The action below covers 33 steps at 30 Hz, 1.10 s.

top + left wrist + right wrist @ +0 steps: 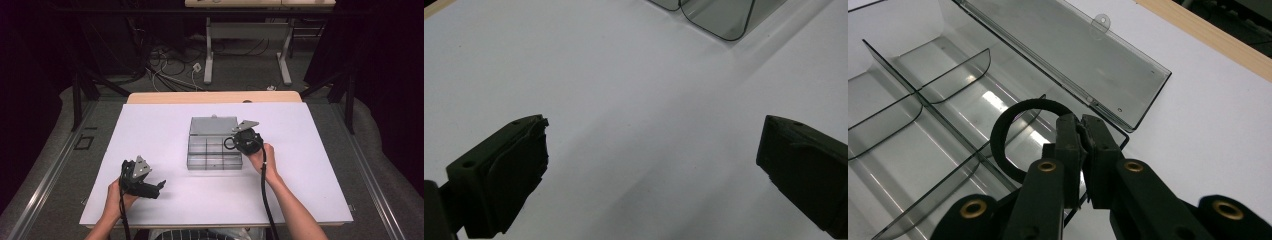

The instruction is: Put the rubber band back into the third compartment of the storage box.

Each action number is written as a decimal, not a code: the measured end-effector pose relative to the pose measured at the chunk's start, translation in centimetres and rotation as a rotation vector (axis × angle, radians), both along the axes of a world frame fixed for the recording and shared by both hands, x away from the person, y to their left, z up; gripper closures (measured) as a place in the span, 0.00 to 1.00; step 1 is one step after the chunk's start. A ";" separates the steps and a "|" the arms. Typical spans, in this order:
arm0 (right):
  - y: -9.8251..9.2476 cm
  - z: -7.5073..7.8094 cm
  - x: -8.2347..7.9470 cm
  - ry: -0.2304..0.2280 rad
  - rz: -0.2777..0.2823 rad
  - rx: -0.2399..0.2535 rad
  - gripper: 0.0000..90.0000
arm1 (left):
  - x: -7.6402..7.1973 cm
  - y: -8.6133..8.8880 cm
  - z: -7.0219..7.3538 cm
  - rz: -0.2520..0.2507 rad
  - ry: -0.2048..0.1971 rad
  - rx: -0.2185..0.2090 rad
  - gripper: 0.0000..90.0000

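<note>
We see a white table [165,200] with a clear plastic box [215,150] at its middle. The box is tinted grey, split by thin walls into several compartments, and its lid [212,125] lies folded open flat on the far side, with a small hang tab at the lid's far edge. In the right gripper view the compartments look bare, their floors glinting with light.

Over the box's right side hangs a black ring [1013,137], thin and round like a hair band. It stands clear of the box floor, above a compartment near the lid hinge.

Our right gripper [1082,127] has its jaws pressed together on the ring's right edge, so the loop sticks out to the left of the tips. In the high view this gripper [234,142] sits at the box's right edge.

Our left gripper [161,185] rests near the table's near left, well apart from the box. Its jaws are spread wide over bare tabletop, with nothing between them.
</note>
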State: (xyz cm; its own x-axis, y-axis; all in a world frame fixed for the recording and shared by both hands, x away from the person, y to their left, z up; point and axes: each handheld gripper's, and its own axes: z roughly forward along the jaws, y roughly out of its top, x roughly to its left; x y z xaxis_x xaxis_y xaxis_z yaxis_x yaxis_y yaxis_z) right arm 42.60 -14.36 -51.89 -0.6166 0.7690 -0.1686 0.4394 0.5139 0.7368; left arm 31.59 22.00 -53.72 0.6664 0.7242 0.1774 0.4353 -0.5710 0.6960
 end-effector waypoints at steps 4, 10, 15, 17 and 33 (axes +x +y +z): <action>0.1 -0.1 0.0 -0.005 -0.001 -0.009 0.96 | 0.0 0.0 0.0 0.004 -0.003 -0.005 0.00; 0.4 -0.4 -0.1 -0.001 0.003 -0.026 0.96 | 0.0 -0.1 0.0 0.003 0.001 -0.005 0.00; 0.6 -0.6 -0.1 -0.010 0.006 -0.049 0.96 | 0.0 -0.1 -0.1 0.002 -0.003 -0.005 0.00; 0.7 -0.7 -0.1 -0.008 0.008 -0.046 0.96 | 0.0 -0.1 -0.1 0.001 -0.003 -0.005 0.00; 1.0 -1.0 -0.1 -0.022 0.011 -0.086 0.96 | 0.0 -0.2 -0.2 -0.001 -0.006 -0.006 0.00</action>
